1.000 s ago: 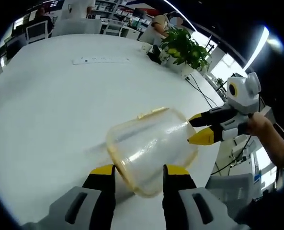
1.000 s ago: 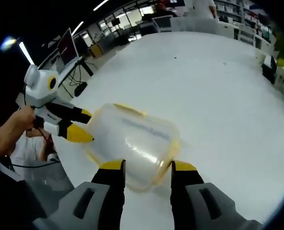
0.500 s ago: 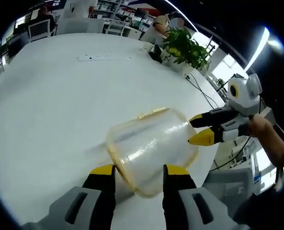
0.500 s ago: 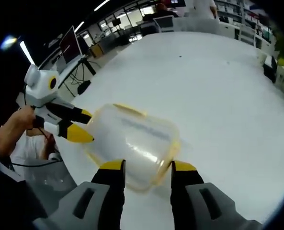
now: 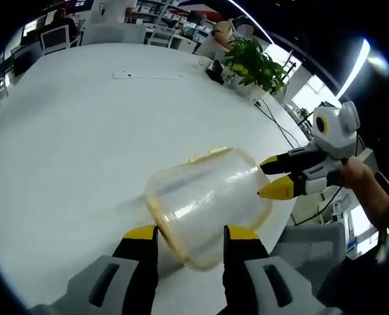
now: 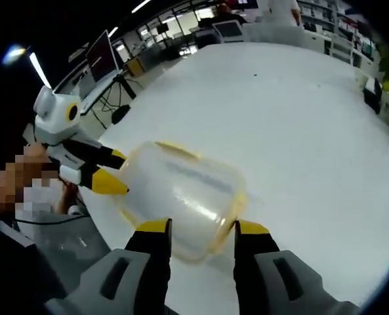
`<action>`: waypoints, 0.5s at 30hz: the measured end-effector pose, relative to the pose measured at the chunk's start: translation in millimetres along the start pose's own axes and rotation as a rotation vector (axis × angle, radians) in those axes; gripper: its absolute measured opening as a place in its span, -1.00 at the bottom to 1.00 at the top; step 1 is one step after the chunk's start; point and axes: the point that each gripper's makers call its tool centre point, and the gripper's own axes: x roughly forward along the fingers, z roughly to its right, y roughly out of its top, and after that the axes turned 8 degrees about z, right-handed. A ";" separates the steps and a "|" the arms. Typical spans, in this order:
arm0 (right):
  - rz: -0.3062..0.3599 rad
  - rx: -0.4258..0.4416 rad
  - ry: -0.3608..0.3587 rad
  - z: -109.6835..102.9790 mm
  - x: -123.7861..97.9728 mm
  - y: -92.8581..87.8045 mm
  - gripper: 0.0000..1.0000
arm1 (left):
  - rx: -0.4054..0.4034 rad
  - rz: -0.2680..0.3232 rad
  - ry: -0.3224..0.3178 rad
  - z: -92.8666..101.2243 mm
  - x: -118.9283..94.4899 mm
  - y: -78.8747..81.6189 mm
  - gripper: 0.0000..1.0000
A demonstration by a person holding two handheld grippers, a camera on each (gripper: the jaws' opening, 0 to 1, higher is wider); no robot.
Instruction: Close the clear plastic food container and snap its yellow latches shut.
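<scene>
Both hand-held grippers, left [image 5: 184, 234] and right [image 6: 201, 229], grasp clear container [image 5: 207, 203] above white table [image 5: 69, 144]; no legible writing.

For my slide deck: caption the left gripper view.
Two hand-held grippers, left and right, clamp a clear container above a white table.

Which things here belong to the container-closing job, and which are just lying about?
Part of the job:
- clear plastic container, held up between both grippers
- its yellow latch
- left gripper
- right gripper

Just lying about:
- potted plant at the far table edge
- white power strip on the white table
- monitor beyond the table
</scene>
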 end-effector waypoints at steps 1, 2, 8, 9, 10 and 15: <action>-0.001 -0.001 0.000 -1.3 -0.2 -1.0 -0.32 | -0.001 -0.001 0.000 0.2 -1.1 -1.3 -0.36; -0.002 -0.002 0.001 -2.3 -0.3 -1.7 -0.32 | -0.002 -0.004 0.001 0.3 -1.8 -2.4 -0.36; -0.006 -0.003 0.002 -9.5 -1.6 -6.6 -0.32 | -0.003 -0.012 0.004 0.5 -7.6 -9.1 -0.36; -0.006 -0.003 0.002 -10.7 -1.9 -7.2 -0.32 | -0.005 -0.013 0.004 0.6 -8.4 -10.0 -0.36; -0.006 -0.003 0.001 -12.4 -2.1 -8.0 -0.31 | -0.005 -0.016 0.005 0.9 -9.8 -11.6 -0.36; -0.005 -0.001 -0.004 -17.9 -2.5 -11.6 -0.31 | -0.008 -0.018 0.007 1.0 -15.4 -17.2 -0.36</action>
